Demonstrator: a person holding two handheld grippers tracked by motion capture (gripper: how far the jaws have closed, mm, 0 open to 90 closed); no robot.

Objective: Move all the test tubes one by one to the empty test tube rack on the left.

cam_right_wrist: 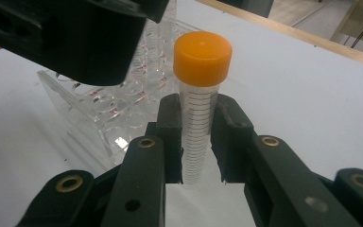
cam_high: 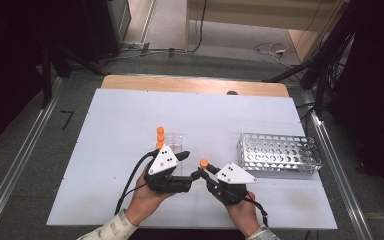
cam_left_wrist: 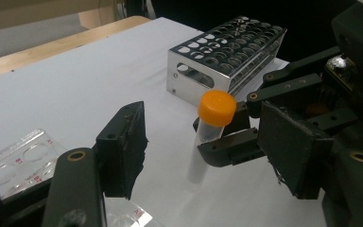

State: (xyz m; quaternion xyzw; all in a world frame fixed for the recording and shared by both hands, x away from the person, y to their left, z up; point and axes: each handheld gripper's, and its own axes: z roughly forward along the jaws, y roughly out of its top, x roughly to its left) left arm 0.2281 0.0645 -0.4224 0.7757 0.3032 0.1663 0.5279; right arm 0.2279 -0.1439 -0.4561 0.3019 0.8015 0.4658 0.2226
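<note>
Right gripper (cam_right_wrist: 196, 142) clamps tube (cam_right_wrist: 199, 118) upright, orange cap on top, mid-frame. Left gripper (cam_left_wrist: 208, 146) jaws half-open w/ tube standing between them, pads not touching yet.

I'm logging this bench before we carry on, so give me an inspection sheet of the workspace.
Surface: white table, wooden edge at the far side.
Job's things: orange-capped tube, upright; clear rack with more capped tubes; metal rack, holes bare.
Clutter: nothing seen.
Grippers: right gripper shut on the tube; left gripper open, jaws either side of it, not touching.
Cables: a black one trails from each gripper.
Surroundings: grey floor, loose wires beyond the table.
</note>
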